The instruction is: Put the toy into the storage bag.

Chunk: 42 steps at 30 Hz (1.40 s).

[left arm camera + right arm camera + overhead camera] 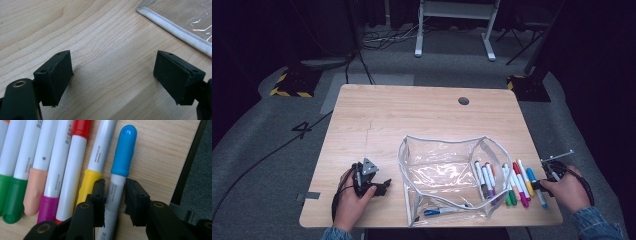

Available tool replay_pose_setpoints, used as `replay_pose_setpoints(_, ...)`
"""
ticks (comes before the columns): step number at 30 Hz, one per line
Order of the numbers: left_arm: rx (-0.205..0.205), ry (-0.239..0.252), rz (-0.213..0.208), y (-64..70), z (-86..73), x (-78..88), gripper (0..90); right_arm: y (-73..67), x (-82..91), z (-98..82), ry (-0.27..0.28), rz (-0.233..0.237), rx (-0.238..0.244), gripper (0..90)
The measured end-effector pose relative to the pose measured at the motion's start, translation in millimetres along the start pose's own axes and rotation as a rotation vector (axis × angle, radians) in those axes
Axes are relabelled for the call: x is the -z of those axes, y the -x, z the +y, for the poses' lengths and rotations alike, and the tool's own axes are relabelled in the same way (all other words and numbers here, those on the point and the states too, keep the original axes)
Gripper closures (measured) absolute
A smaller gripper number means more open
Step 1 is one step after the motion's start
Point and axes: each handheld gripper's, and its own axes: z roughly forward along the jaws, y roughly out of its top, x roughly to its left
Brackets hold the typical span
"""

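Note:
A row of several coloured markers (507, 185) lies on the wooden table (412, 115), right of a clear zip pouch (447, 141). The rightmost one, a white marker with a blue cap (123, 152), lies between the jaws of my right gripper (115, 192). The jaws straddle its barrel closely, a sliver of space on each side. In the high view the right gripper (538, 186) is at the table's front right, beside the blue-capped marker (532, 176). My left gripper (113, 75) rests open over bare wood left of the pouch, also seen from above (382, 188).
Another blue marker (439, 211) lies inside the pouch near its front. The pouch's white edge (180, 31) runs past the left gripper's far right. The table's right edge (186, 170) is close beside the blue-capped marker. A round hole (463, 100) sits at the back.

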Motion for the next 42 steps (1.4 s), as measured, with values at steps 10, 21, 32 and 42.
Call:
replay_pose_setpoints(10, 0.0, 0.0, 0.0, 0.0, 0.0, 0.0, 16.1, -2.8, 6.2, 4.8, -0.006, -0.032, -0.029, 77.3)
replay_pose_setpoints(21, 0.0, 0.0, 0.0, 0.1, 0.0, 0.0, 16.1, -9.4, 54.2, 16.6, 0.106, 0.008, 0.025, 77.3)
replay_pose_setpoints(32, 0.004, 0.0, 0.004, 0.0, 0.1, -0.2, 15.3, -35.5, 105.5, 39.8, 0.196, 0.053, 0.121, 77.3)
replay_pose_setpoints(42, 0.004, 0.0, 0.004, 0.0, 0.1, -0.2, 15.3, -68.7, 139.4, 60.1, 0.257, 0.088, 0.216, 77.3)
